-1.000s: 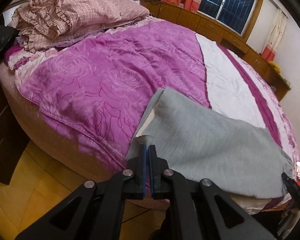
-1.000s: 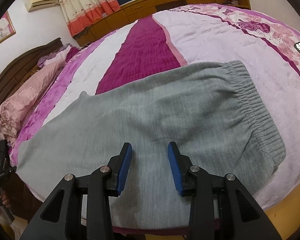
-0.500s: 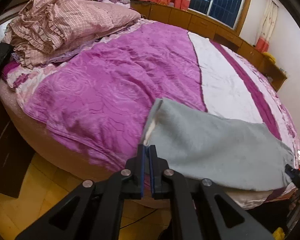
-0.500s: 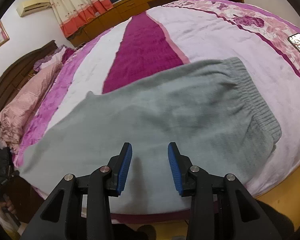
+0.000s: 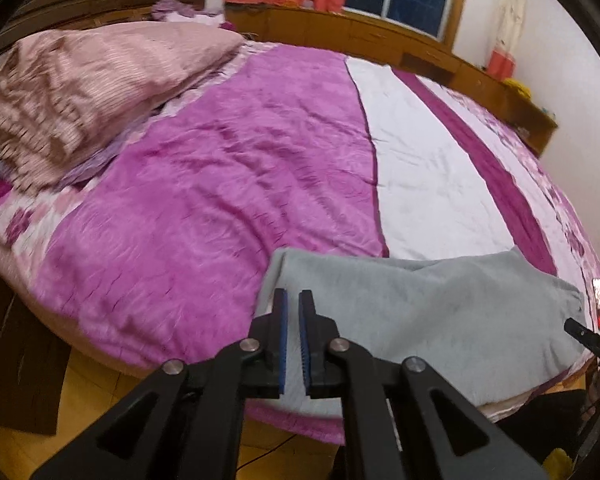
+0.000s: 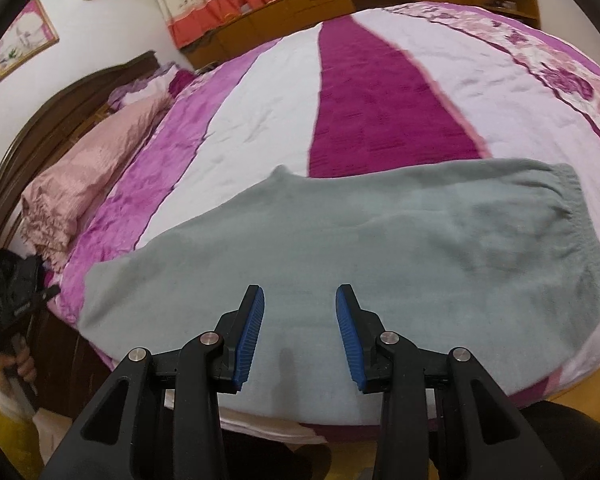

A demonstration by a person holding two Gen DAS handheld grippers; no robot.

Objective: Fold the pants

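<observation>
Soft grey fleece pants (image 6: 340,248) lie flat along the near edge of the bed (image 5: 228,184), ribbed elastic waistband (image 6: 580,240) at one end, over a plush purple, white and magenta striped quilt. The left tongs (image 5: 293,300) show only a narrow gap between the blue ridged pads, gripping nothing, just above the leg end. The right tongs (image 6: 300,300) gape wide above the cloth, empty.

Plain grey pants (image 6: 340,248) lie across a bed cover (image 5: 204,200) striped in rose-patterned magenta, white and deep plum, with a floral border. A pink checked pillow (image 5: 80,92) sits beside orange-hemmed cream curtains (image 6: 216,4).
</observation>
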